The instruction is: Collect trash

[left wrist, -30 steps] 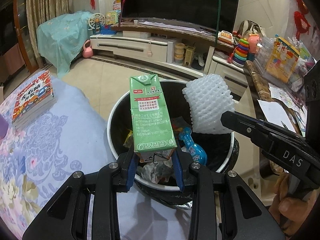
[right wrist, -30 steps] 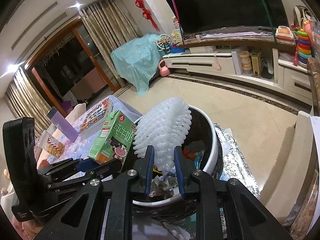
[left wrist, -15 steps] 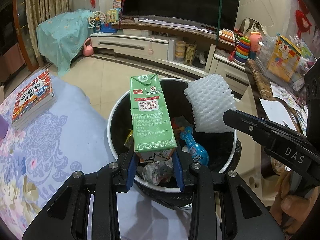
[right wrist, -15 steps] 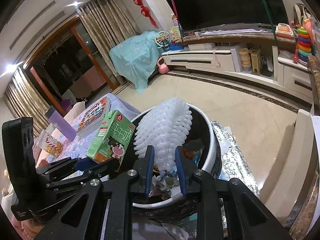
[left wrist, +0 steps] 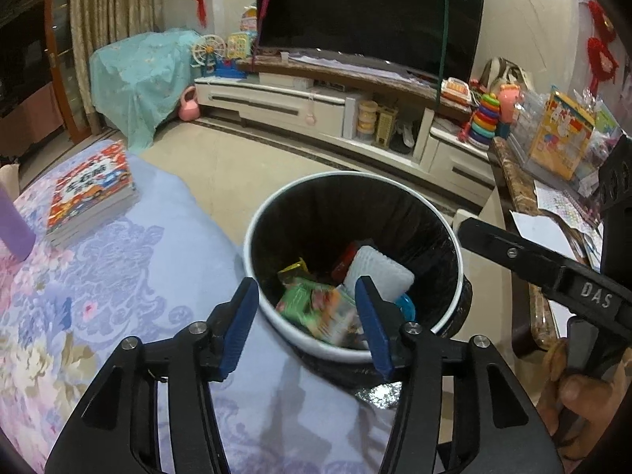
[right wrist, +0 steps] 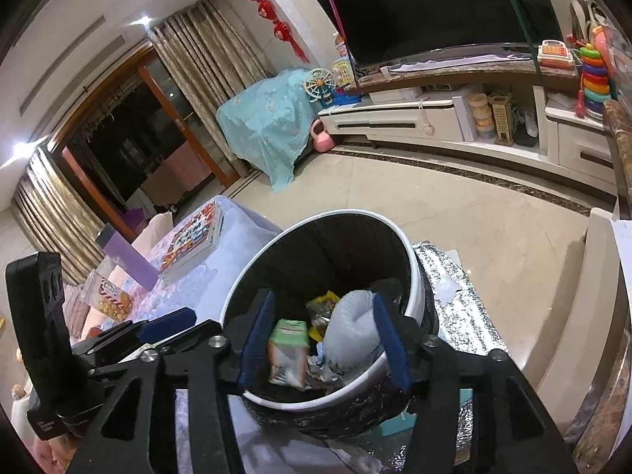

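— What are the two tools doing?
— The left hand-held gripper (left wrist: pixel 306 322) stands about half open above the near rim of the trash bin (left wrist: pixel 252 233), its jaws having just been opening, with nothing between the blue pads. The right hand-held gripper (right wrist: pixel 324 337) is the same: jaws just opened, spread apart, empty.

— And the trash?
— Inside the bin. The green milk carton (left wrist: pixel 316 310) lies tilted and blurred among wrappers near the front wall. Just beside it, to the right in the left wrist view, lies the white foam net sleeve (left wrist: pixel 377 274).

— Does the right view agree?
— Yes: carton (right wrist: pixel 288 349) on the left, foam sleeve (right wrist: pixel 349 330) on the right, both below the white rim (right wrist: pixel 410 264).

— What is around the bin?
— It stands against a surface covered by a lilac flowered cloth (left wrist: pixel 118 276). Farther back on that cloth lie a stack of books (left wrist: pixel 93 187) and a purple cylinder (left wrist: pixel 12 229).

— Beyond that?
— Tiled floor, then a low white TV cabinet (left wrist: pixel 276 104) with a dark television (left wrist: pixel 367 12) above it.
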`<state>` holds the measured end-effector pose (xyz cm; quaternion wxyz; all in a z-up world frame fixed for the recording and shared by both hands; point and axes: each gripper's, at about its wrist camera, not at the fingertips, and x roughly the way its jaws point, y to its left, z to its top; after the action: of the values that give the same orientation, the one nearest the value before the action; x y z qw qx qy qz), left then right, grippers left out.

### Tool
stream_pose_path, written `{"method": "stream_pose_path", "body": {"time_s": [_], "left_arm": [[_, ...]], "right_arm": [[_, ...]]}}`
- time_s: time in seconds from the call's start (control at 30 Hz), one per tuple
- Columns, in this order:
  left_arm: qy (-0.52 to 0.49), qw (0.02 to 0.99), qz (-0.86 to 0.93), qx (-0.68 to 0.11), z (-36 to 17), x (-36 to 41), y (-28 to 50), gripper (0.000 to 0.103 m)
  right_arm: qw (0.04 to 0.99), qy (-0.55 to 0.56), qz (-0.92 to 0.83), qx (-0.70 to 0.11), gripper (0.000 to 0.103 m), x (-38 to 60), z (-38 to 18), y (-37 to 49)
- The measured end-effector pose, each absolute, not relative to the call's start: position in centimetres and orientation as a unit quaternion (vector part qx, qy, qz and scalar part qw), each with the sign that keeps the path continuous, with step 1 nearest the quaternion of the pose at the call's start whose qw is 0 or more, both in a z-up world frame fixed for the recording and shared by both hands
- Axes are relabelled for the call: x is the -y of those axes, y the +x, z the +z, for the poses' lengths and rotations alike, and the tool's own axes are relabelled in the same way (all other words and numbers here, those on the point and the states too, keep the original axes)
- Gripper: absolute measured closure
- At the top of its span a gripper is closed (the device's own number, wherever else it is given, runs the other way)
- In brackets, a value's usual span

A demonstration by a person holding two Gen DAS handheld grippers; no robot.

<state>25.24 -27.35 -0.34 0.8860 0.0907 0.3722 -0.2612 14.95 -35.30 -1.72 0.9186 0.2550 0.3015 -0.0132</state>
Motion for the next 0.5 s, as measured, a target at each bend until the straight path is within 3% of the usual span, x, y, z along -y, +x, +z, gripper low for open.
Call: {"method": "stream_pose_path", "body": {"time_s": [0.23, 0.5], "left_arm": [[0.038, 0.894, -0.248, -0.37, -0.3, 23.0, 22.2, 0.042], [-0.016, 0.9, -0.229, -0.37, -1.3, 17.9, 17.7, 0.036]], "right_arm": [[0.921, 0.268, -0.015, -0.282, 0.011, 34.1, -0.9, 12.3], [0.928, 0.26, -0.011, -0.268, 0.011, 30.3, -0.6, 8.2]]}}
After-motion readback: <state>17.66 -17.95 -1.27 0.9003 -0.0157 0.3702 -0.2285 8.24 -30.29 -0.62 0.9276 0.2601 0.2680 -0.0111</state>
